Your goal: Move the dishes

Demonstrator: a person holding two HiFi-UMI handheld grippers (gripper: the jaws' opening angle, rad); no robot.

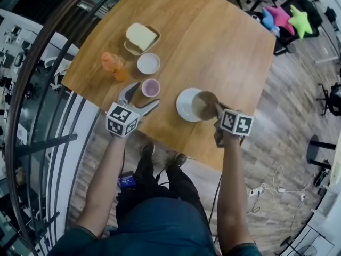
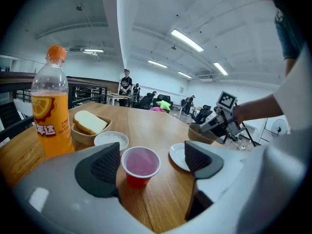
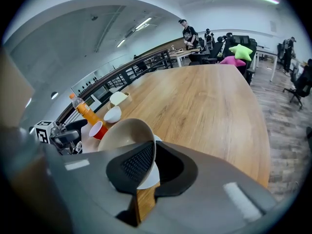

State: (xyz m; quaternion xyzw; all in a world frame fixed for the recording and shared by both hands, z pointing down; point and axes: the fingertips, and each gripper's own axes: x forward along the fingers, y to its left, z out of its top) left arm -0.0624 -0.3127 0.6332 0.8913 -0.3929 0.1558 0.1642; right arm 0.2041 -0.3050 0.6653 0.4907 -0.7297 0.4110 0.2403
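Right gripper (image 3: 152,155) clamped on bowl (image 3: 122,135) rim.
Bowl tilts over white plate (image 1: 185,106); left gripper (image 2: 152,156) spread wide, red cup (image 2: 140,165) just ahead.

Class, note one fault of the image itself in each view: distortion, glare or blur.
Head view: the wide lens seems to bow the railing into an arc. Left gripper view: black rounded corners, ceiling lights blown white. Right gripper view: the table edge curves.

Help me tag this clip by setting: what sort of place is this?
Probably an open-plan office or lab, not a home: long ceiling strip lights, office chairs behind the wooden table, and a metal railing beside it.
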